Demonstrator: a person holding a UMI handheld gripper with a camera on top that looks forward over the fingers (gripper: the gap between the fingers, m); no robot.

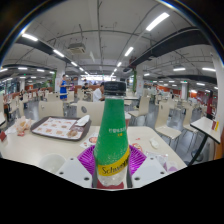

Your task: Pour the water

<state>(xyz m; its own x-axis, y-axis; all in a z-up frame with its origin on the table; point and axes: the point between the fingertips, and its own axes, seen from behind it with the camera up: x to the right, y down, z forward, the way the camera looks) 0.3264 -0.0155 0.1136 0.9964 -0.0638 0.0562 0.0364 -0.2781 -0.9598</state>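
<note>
A green plastic bottle (112, 135) with a green cap and a yellow Schweppes label stands upright between my gripper's (112, 162) two fingers. Both purple pads (88, 159) press against its sides, so the gripper is shut on it. The bottle's base is hidden low between the fingers, and I cannot tell whether it rests on the white table (40, 150) or hangs above it. No cup or glass shows near the bottle.
A tray (58, 127) with food and wrappers lies on the table to the left, beyond the fingers. Further tables and chairs (165, 128) fill the canteen hall behind. A person in blue (63, 90) stands far off at the left.
</note>
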